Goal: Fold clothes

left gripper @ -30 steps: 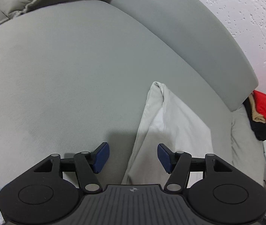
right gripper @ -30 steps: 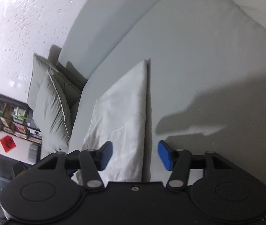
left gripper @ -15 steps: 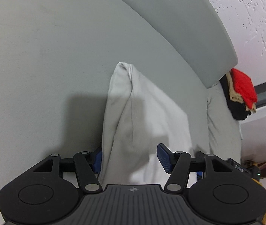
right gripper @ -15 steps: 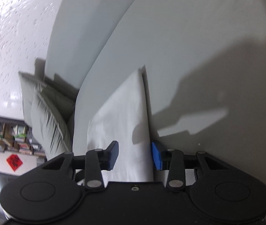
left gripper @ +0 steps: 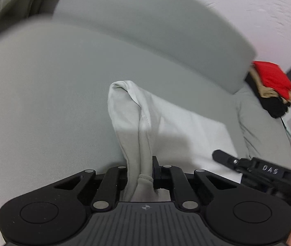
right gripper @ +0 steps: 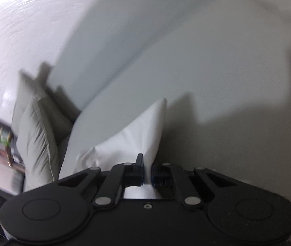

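Observation:
A white folded garment (left gripper: pixel 178 127) lies on the grey sofa seat (left gripper: pixel 43 102). My left gripper (left gripper: pixel 140 169) is shut on the garment's near edge, which bunches up between its fingers. My right gripper (right gripper: pixel 147 171) is shut on another part of the near edge of the same white garment (right gripper: pixel 133 139), which rises to a point ahead of it. The right gripper also shows at the right of the left wrist view (left gripper: pixel 254 170), on the garment's other end.
The sofa backrest (left gripper: pixel 155 30) runs behind the garment. A stack of red, tan and black clothes (left gripper: pixel 272 86) sits on the sofa's far end. Grey cushions (right gripper: pixel 36 135) lean at the other end, with shelves (right gripper: pixel 0 143) beyond.
Both grippers have closed from open onto the garment's near edge. The edge now lifts and bunches between the fingers, and both views have swung.

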Tool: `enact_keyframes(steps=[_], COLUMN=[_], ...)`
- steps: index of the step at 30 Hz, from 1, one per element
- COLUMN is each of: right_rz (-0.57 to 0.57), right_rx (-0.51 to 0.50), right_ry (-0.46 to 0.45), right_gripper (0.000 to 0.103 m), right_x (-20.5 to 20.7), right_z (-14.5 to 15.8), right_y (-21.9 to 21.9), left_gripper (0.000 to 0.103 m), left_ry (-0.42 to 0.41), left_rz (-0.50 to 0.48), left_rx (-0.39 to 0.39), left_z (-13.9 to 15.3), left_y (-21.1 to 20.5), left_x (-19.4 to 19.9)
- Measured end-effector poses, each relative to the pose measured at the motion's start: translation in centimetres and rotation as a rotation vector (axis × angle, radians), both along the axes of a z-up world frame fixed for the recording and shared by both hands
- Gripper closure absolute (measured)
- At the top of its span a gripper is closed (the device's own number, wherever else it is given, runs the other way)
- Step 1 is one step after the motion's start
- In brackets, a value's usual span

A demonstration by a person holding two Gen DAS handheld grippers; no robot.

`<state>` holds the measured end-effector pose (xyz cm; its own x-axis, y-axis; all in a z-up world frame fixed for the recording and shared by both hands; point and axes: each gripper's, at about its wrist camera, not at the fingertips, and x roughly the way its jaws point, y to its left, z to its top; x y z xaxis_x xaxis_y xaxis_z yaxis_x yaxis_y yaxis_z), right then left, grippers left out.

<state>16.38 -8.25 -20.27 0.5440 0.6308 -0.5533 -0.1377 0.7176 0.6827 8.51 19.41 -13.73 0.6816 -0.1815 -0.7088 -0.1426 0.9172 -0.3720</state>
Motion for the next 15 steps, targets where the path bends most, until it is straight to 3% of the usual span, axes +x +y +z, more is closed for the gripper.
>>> enact_keyframes(steps=[1,6,12,15], right_rz=[0.011,0.011,-0.101,-0.191], right_rx=[-0.014,-0.023,-0.023,-0.064], right_ry=[-0.047,-0.24,-0.482,-0.534], right_gripper=[0.097,0.098,0.098,0.098], right_x=[-1.0,-6.9,-14.7,-17.3], right_z=[1.4,8.0,13.6,14.8], right_y=[-0.2,-3.8,-12.3,-17.0], left_gripper=[0.095,0.095,0.095,0.095], left_ry=[-0.045,-0.201,-0.389,-0.483], left_rz=[-0.005,-0.081,-0.172,-0.218], left_rx=[0.045,0.108,0.184,0.221], left_z=[1.2,4.7,9.0,11.2], left_y=[-1.1,-8.5,-17.4,-21.8], left_x=[-1.1,-3.9,-7.4,-9.1])
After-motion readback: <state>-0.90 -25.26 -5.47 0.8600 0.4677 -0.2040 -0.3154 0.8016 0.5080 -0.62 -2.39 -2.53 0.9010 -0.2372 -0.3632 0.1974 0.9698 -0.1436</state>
